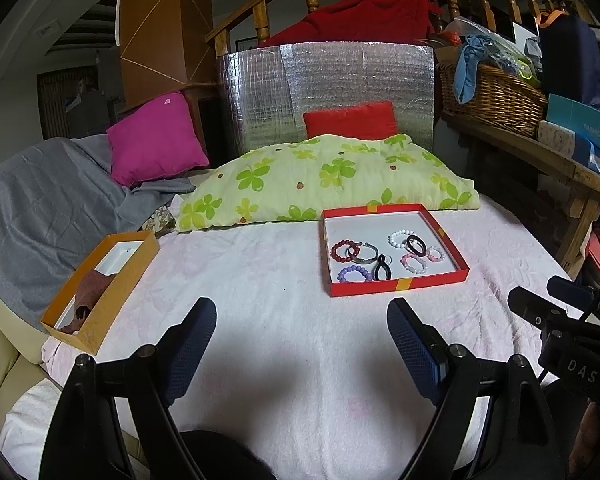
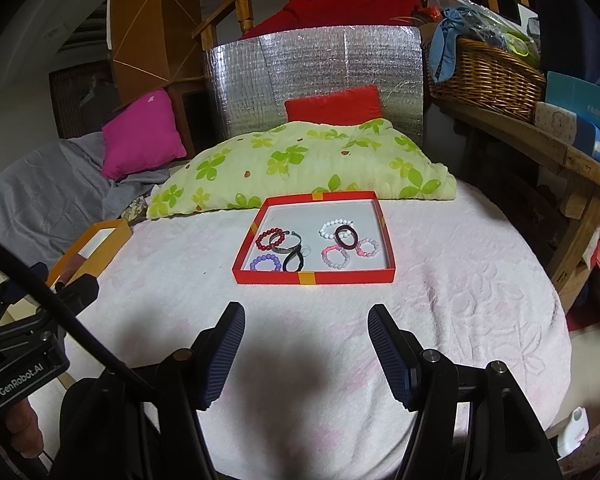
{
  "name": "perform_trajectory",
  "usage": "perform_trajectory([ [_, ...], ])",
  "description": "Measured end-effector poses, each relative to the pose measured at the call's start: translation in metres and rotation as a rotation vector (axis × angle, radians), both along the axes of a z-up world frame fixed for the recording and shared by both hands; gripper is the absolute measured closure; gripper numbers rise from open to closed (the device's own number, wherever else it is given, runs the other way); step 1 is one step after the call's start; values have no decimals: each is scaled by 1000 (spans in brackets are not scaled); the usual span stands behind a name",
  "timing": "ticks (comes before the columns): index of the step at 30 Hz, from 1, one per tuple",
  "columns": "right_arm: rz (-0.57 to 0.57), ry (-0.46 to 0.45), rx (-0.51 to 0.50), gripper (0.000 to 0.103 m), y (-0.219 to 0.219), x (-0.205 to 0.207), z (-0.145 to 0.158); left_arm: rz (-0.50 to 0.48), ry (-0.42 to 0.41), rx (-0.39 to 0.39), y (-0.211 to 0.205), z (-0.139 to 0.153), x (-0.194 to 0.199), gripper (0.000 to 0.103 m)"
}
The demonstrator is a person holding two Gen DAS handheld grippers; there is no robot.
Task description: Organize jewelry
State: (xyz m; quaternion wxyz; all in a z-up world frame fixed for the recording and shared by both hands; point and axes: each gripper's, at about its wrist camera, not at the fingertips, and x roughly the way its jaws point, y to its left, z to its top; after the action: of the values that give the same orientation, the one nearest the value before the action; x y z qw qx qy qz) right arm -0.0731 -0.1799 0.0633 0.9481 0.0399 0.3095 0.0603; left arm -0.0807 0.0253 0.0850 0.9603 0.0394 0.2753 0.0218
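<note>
A red tray [image 1: 396, 285] lies on the pale pink blanket [image 1: 260, 272] and holds several bracelets and hair ties: a dark red bead bracelet [image 1: 343, 249], a silver bangle [image 1: 363, 255], a purple bead bracelet [image 1: 354, 273], a black hair tie [image 1: 381, 269]. The tray also shows in the right wrist view [image 2: 312, 278]. An orange box [image 1: 112, 296] with a brown cloth inside sits at the left. My left gripper [image 1: 302, 320] is open and empty, short of the tray. My right gripper [image 2: 306, 326] is open and empty, just before the tray's near edge.
A green floral pillow [image 1: 328, 180] lies behind the tray, with a red cushion [image 1: 350, 120] and silver foil panel [image 1: 324, 88] beyond. A magenta cushion [image 1: 156, 140] and grey cloth [image 1: 48, 208] are at left. A wooden bench with a wicker basket [image 1: 496, 96] stands at right.
</note>
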Motion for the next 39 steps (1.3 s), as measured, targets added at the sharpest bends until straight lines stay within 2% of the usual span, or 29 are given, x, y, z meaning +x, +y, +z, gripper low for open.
perform_trajectory([
  [16,-6,-10,-21,35,2,8,8,16,-5,-3,3,2,5,15],
  [39,5,30,-36,35,4,40,-4,31,20,-9,6,-7,30,15],
])
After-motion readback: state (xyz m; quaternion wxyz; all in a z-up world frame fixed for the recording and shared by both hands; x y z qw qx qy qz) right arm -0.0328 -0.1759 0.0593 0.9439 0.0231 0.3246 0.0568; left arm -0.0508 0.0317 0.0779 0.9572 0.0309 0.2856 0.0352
